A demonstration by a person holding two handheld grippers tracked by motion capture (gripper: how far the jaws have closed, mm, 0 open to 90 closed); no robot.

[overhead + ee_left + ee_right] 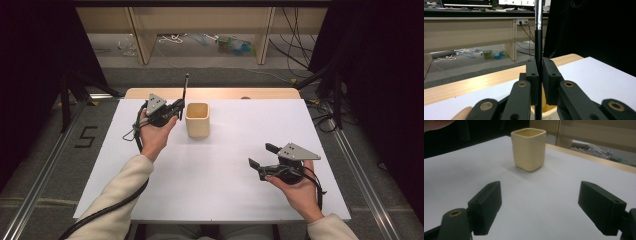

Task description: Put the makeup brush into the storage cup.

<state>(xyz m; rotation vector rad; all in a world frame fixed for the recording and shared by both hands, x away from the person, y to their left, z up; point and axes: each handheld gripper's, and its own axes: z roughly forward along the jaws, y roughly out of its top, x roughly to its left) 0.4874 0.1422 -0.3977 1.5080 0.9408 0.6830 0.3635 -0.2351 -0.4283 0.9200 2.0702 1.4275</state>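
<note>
R tongs (540,207), cup (529,148): wide gap

A lab or office workroom: monitors (506,2) on long desks (469,27), loose cables (295,45), black curtains (380,75).

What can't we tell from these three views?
- Lower end of the thin black pen-like stick: in the left gripper view it runs off the bottom edge between the left gripper fingers; in the high view the gripper body hides it.
- Top of the stick: cut off by the upper edge of the left gripper view, and too small in the high view.
- Inside of the square cream cup: its walls hide the bottom.
</note>
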